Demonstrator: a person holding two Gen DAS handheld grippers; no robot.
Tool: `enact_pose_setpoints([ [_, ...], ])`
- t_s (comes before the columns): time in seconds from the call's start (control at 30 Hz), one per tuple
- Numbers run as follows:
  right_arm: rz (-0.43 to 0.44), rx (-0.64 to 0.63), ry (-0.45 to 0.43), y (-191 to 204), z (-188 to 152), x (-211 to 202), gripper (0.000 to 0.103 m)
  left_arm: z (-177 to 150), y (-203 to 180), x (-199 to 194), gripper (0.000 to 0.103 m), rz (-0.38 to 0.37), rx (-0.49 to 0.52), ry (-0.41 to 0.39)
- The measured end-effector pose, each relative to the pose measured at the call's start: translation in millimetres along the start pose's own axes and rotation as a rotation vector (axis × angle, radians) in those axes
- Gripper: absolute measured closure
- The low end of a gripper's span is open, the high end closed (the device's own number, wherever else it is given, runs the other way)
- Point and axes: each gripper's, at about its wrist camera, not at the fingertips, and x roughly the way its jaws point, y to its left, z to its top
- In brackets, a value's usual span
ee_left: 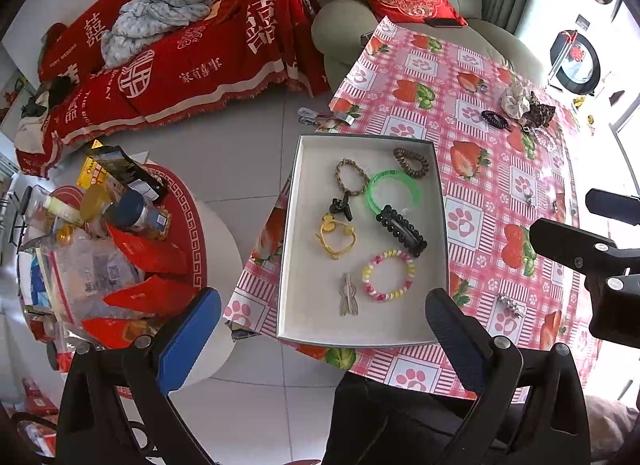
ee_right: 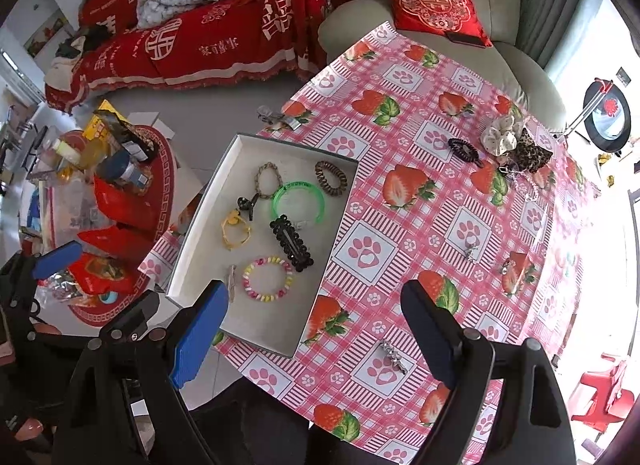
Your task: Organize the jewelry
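A shallow white tray (ee_left: 304, 225) (ee_right: 200, 249) lies on the table's left edge. It holds a green bangle (ee_left: 394, 192) (ee_right: 298, 203), a beaded bracelet (ee_left: 388, 275) (ee_right: 267, 279), a black hair clip (ee_left: 401, 229) (ee_right: 291, 241), a yellow bracelet (ee_left: 335, 235), a brown coil tie (ee_left: 411, 162) and other pieces. Loose on the cloth are a silver clip (ee_right: 393, 356) (ee_left: 510, 305), a black coil tie (ee_right: 463, 149), scrunchies (ee_right: 500, 135) and small silver pieces (ee_right: 470, 251). My left gripper (ee_left: 320, 339) is open and empty above the tray's near edge. My right gripper (ee_right: 316, 339) is open and empty above the near table.
The table wears a pink strawberry cloth (ee_right: 420, 225). A round side table (ee_left: 120, 249) crowded with bottles and red packets stands to the left. A red-covered sofa (ee_left: 180, 57) and a beige armchair with a red cushion (ee_right: 432, 5) stand behind.
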Motion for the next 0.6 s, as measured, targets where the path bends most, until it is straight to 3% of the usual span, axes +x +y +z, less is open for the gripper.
enact_pose_setpoints([
  [0.6, -0.002, 0.0, 0.002, 0.6, 0.9, 0.2, 0.013, 0.1, -0.5, -0.2, 0.0, 0.001, 0.002, 0.001],
])
